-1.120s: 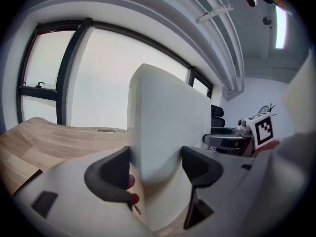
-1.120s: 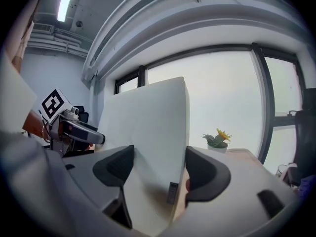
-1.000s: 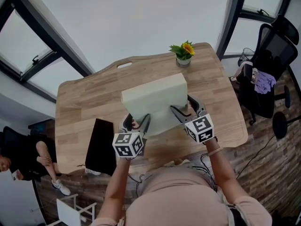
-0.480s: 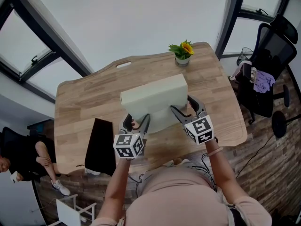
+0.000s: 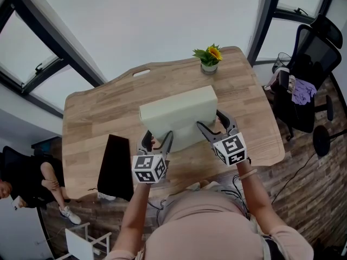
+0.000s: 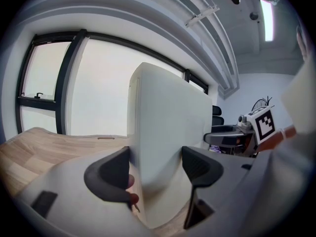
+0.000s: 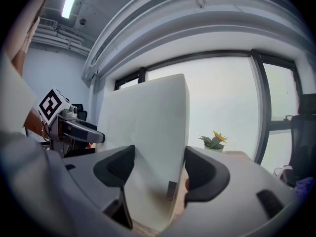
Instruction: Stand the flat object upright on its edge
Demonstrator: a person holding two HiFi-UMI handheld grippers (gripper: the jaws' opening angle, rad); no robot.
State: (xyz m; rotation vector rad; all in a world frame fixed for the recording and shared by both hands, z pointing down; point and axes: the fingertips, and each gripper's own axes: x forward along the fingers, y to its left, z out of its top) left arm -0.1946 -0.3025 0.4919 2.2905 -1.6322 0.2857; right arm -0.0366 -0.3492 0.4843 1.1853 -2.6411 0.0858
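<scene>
Pale slab (image 5: 176,112) stands upright on its long edge near the middle of the wooden table (image 5: 97,112), and we grip it at both lower corners. Our left gripper (image 5: 158,137) has its jaws pressed on the slab's left end, and our right gripper (image 5: 209,119) clamps the right end the same way. A potted flower (image 5: 209,58) sits beyond it, well apart, and a black flat object (image 5: 115,167) lies at the table's left edge.

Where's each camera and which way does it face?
Head view: on the person's head, looking down at table, pale slab, left claw, right claw, forearms.
Left gripper view: on left claw, facing slab, windows; right claw at right.
Right gripper view: on right claw, facing slab, potted flower; left claw at left.
Shared: all show the slab.
</scene>
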